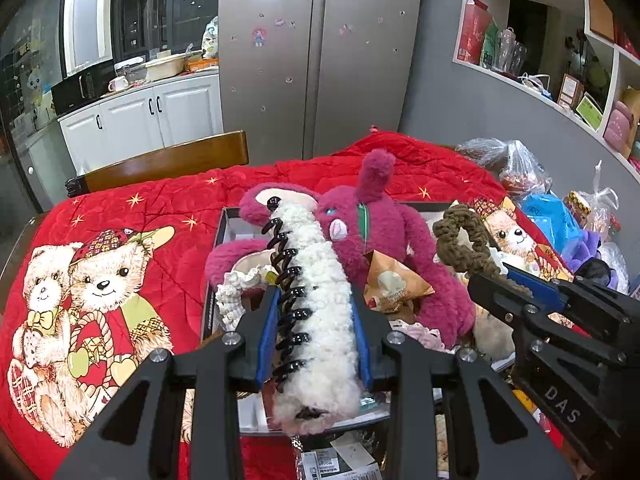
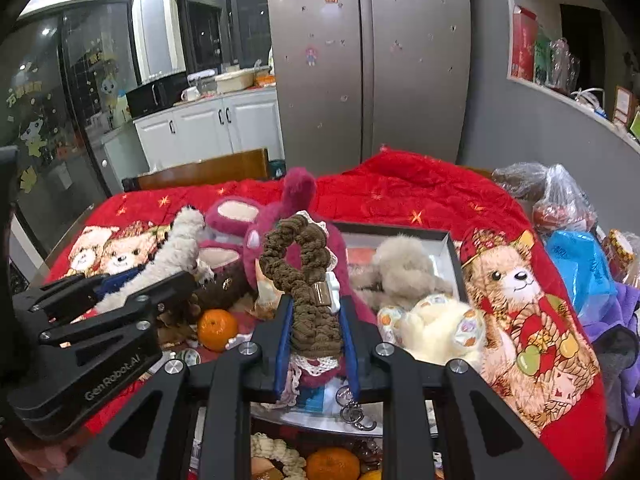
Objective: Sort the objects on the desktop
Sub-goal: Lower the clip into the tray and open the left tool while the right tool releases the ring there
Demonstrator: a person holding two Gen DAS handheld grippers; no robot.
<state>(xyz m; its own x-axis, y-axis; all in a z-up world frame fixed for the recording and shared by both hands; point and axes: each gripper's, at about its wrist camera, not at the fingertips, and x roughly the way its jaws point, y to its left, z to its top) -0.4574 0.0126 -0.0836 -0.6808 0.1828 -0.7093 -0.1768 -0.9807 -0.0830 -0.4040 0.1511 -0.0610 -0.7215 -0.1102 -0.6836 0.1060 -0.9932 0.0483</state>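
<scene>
My left gripper (image 1: 314, 300) is shut on a white fluffy hair claw with black teeth (image 1: 320, 300), held above an open box (image 1: 224, 224). It also shows in the right wrist view (image 2: 176, 256). My right gripper (image 2: 314, 308) is shut on a brown scrunchie (image 2: 300, 256) and holds it above the box; the scrunchie also shows in the left wrist view (image 1: 464, 240). A magenta plush toy (image 1: 400, 232) lies in the box below both grippers.
A red quilt with bear prints (image 1: 104, 280) covers the table. The box holds a beige plush (image 2: 404, 268), a cream plush (image 2: 436, 328), an orange (image 2: 216, 328) and a snack packet (image 1: 392, 284). Plastic bags (image 1: 516, 168) lie at the right. A wooden chair (image 1: 168, 160) stands behind.
</scene>
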